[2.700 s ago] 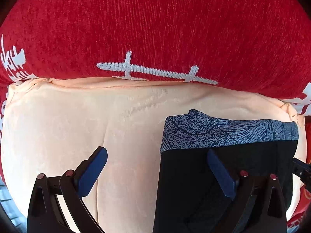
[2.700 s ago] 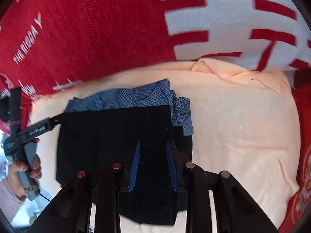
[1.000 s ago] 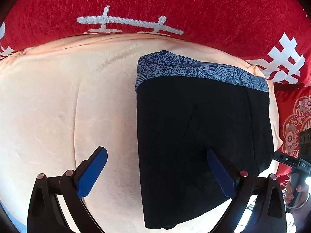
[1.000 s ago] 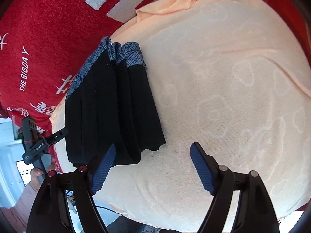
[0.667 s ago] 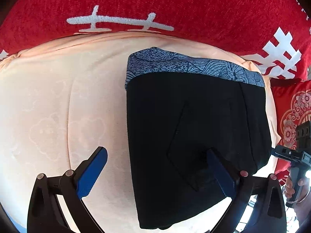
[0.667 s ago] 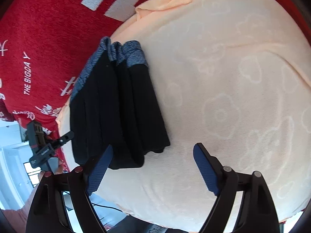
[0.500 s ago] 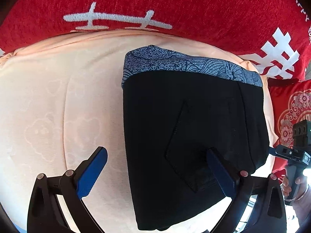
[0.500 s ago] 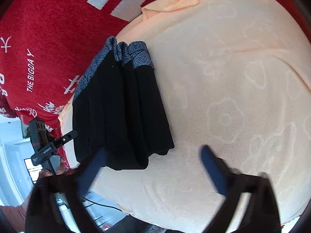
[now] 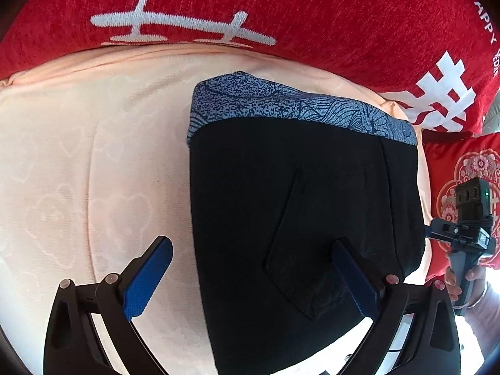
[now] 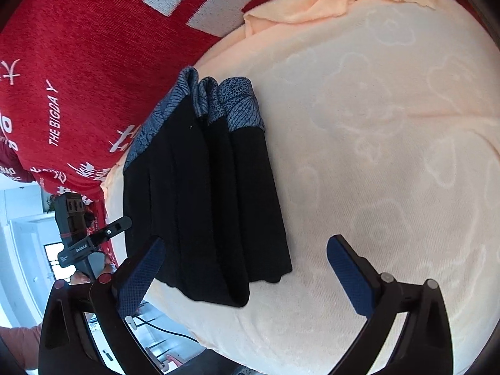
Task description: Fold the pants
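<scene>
The black pants (image 9: 297, 203) lie folded into a thick stack on a peach towel (image 9: 93, 156), their blue patterned waistband (image 9: 281, 106) toward the red blanket. My left gripper (image 9: 251, 247) is open above the stack's near left edge, one blue pad over the towel and the other over the black cloth. In the right wrist view the pants (image 10: 203, 203) show several stacked layers. My right gripper (image 10: 247, 245) hangs open over the stack's near end with nothing pressed between its pads.
A red blanket (image 9: 281, 15) with white characters borders the towel at the back. The towel (image 10: 375, 125) spreads wide to the right of the pants. A hand (image 9: 468, 276) holds the other gripper's handle beyond the towel's edge. A red patterned cushion (image 9: 468, 168) lies there too.
The right gripper, earlier shut on the pants' near edge, has let go, opened wide and drawn back. The pants lie still. The left view has shifted slightly, so the stack sits further left.
</scene>
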